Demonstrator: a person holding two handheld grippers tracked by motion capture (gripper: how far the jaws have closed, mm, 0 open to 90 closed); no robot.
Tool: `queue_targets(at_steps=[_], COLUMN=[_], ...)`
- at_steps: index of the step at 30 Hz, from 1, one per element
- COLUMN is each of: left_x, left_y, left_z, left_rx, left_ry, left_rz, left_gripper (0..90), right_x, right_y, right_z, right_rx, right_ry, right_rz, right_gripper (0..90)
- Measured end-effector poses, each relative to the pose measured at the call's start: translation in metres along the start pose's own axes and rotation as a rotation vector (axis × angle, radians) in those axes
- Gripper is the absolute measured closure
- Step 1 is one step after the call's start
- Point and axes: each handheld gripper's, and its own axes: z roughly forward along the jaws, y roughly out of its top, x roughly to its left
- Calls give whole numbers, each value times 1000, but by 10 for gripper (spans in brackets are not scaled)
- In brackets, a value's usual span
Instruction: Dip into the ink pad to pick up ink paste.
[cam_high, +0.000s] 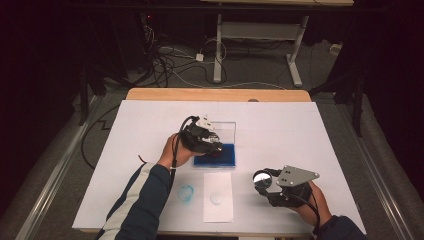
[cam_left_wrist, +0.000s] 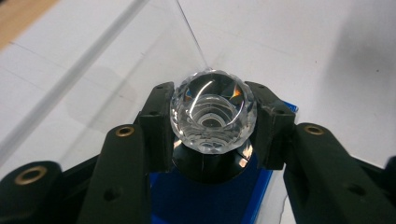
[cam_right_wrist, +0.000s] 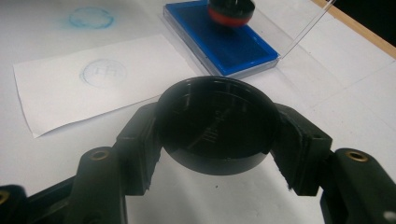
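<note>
Right now the left gripper (cam_high: 214, 148) is clamped on a stamp (cam_left_wrist: 213, 112) by its faceted clear knob, one black jaw pressing each side of it. Seen from the left gripper view, the knob sits on a black body that rests down on the blue ink pad (cam_left_wrist: 210, 200) — in the right gripper view the stamp's red-rimmed base (cam_right_wrist: 231, 13) is touching the blue surface. From above, the pad's case (cam_high: 227, 156) lies near the middle of the white sheet (cam_high: 280, 130) covering the table, its clear lid (cam_high: 226, 131) standing up at the 12 o'clock side.

The right gripper (cam_high: 267, 186) is closed on a round black cap (cam_right_wrist: 215, 125), the jaws squeezing its rim from both sides. In the high view it sits toward 4 o'clock from the ink pad, well apart from it, with its shiny face (cam_high: 262, 178) turned toward 9 o'clock and the grey three-cornered plate (cam_high: 298, 175) on top.

Between the two hands, at 6 o'clock from the pad and just beside it, lies a small slip of white paper (cam_high: 218, 196) carrying a faint round blue imprint (cam_right_wrist: 103, 73). A second, stronger blue ring (cam_high: 186, 192) marks the big sheet itself — at 9 o'clock from the slip, next to the person's left sleeve (cam_high: 140, 205).
</note>
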Motion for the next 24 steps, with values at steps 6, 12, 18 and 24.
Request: queue_targets(at_steps=[6, 12, 18, 24], left_x=[4, 3, 0, -3], left_y=[6, 7, 10, 3], left_z=[-14, -14, -11, 9], left_rx=[-12, -19, -16, 14], left_ry=[11, -3, -8, -22], left_rz=[0, 5, 15, 14], left_gripper=[544, 545, 544, 544], right_x=[0, 0, 0, 0], right_y=[0, 0, 0, 0], right_z=[0, 1, 1, 2], right_rx=[2, 4, 7, 15], right_ry=[-4, 0, 0, 1], right_rz=[4, 1, 0, -8], right_gripper=[381, 382, 381, 381])
